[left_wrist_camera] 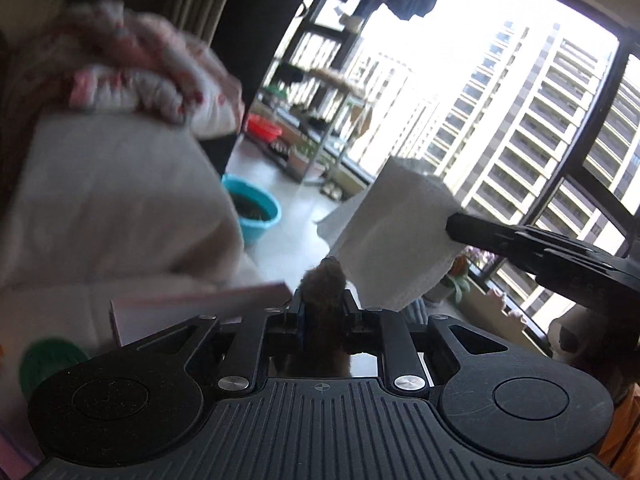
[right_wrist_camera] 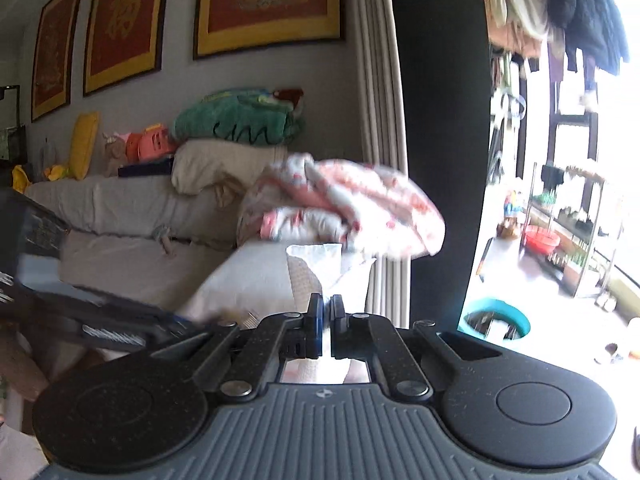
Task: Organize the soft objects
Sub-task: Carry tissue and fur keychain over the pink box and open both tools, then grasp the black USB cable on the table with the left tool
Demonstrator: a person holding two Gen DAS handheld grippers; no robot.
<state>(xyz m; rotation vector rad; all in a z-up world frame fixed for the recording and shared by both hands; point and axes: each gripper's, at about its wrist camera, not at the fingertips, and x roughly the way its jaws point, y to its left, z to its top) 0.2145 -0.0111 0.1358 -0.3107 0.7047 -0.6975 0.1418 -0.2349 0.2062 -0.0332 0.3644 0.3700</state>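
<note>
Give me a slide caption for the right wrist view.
Right claw shut on a white tissue, facing a pink-patterned blanket on the sofa arm.

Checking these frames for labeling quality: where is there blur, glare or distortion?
Left wrist: the window is blown out, the pink blanket is motion-blurred, and the fisheye bends the frames. Right wrist: the blanket is smeared, the balcony overexposed, and the wall pictures are curved.

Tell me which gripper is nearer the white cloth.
Right. The right gripper is shut on the white cloth; the left gripper, beside it, holds a brown furry item.
</note>
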